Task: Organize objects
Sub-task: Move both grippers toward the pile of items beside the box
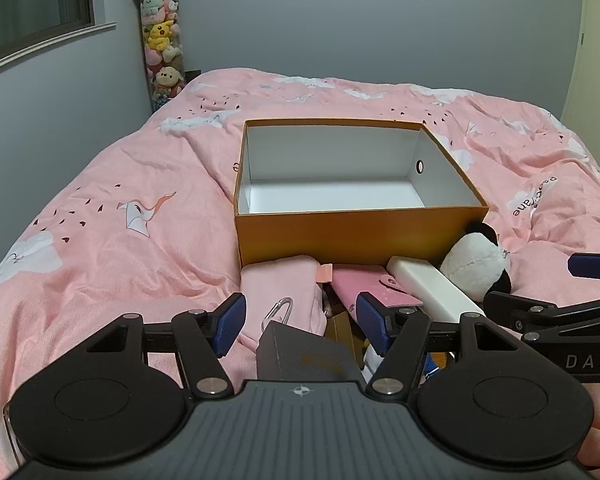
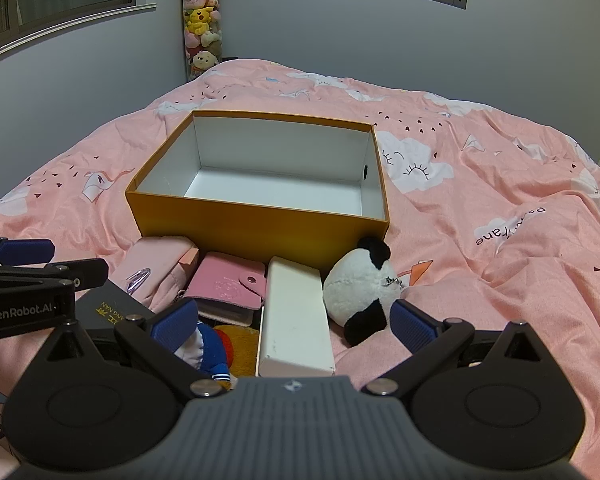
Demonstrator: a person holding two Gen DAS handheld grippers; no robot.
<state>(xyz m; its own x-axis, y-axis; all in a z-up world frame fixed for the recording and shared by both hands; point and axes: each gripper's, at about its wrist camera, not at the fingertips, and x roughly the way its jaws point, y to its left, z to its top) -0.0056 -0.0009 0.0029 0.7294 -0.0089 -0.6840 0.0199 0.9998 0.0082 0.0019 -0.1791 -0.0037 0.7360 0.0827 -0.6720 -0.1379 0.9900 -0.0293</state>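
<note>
Left gripper (image 1: 300,322): fingers spread, gripping nothing, above a dark booklet (image 1: 304,354) and pink pouch (image 1: 280,292); orange box (image 1: 356,236) lies beyond. Right gripper (image 2: 294,326): fingers fully spread, empty, over white box (image 2: 296,320); panda plush (image 2: 360,288) right, pink wallet (image 2: 230,284) left.

Black linkage grippers, ribbed blue fingers (image 1: 230,322), silver screws, "GenRobot.AI" lettering.

Left tongs (image 1: 300,322) gape above a dark box (image 1: 304,354), before the orange box (image 1: 340,236).
</note>
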